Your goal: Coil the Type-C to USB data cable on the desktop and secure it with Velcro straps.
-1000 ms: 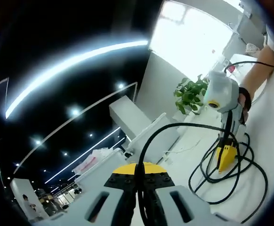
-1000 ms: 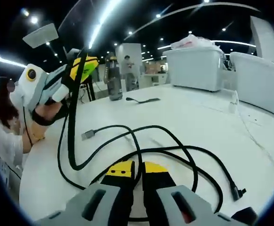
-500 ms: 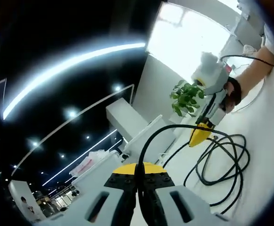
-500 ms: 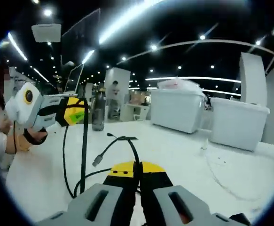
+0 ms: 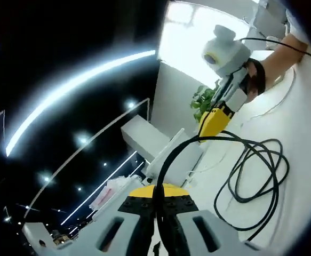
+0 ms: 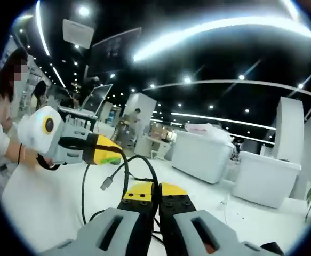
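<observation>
The left tool point(image 5: 156, 205) has its jaws pressed together on the black cable point(image 5: 251, 181), which rises from between them, arcs forward and drops into loose loops on the white surface point(image 5: 304, 133) ahead. The right tool point(image 6: 150, 198) is likewise clamped on the cable, just ahead of its jaws; the USB plug point(image 6: 106, 183) dangles free beyond, near the left tool's yellow tips. The cable looks light, limp and springy, likely to uncoil, so it is best held where loops cross.

One black cable point(image 5: 251, 176), two claws point(image 5: 156, 198) point(image 6: 151, 193), two white bins point(image 6: 200, 154), one potted plant point(image 5: 202, 101).
</observation>
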